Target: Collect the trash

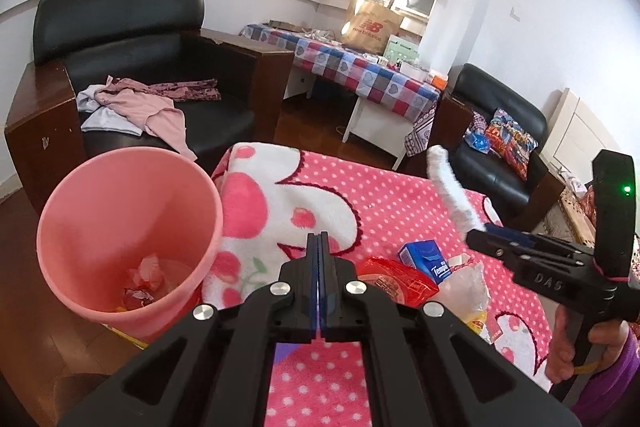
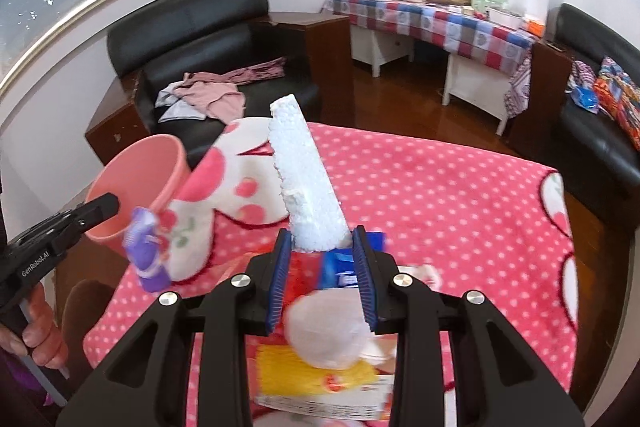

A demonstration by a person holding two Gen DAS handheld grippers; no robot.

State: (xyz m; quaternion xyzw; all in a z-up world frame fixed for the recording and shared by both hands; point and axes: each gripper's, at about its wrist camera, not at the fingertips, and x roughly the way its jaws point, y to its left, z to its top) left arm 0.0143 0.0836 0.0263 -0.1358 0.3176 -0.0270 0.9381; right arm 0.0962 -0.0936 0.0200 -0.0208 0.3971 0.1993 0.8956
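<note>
- The right tongs (image 2: 322, 247) pinch the lower end of a white foam strip (image 2: 302, 175), which stands up and leans away from the camera, lifted above the pink dotted blanket (image 2: 440, 195).
- From the left wrist view the same foam strip (image 1: 448, 195) hangs in the air at the tip of the right tongs (image 1: 480, 233), well apart from the pink bin (image 1: 120, 223).
- The left tongs (image 1: 319, 247) are pressed together, and that camera shows nothing between them; in the right wrist view a blurred purple wrapper (image 2: 146, 255) shows just below the left tongs (image 2: 106, 205), and whether it is gripped or dropping cannot be told.
- The bin sits at the blanket's left edge, tilted toward the camera, with a few crumpled wrappers (image 1: 142, 285) at the bottom.
- More trash lies on the blanket close to the tongs — a red wrapper (image 1: 396, 279), a blue tissue pack (image 1: 424, 259), a clear plastic bag (image 1: 472, 287) and a yellow packet (image 2: 320, 379).
- The foam looks very light and stiff but crumbly — its edges are already ragged, so a hard squeeze would likely dent or snap it. Held at one end it acts as a long lever and may swing; a grip nearer the middle would be steadier, and it probably needs to go into the bin end first.
</note>
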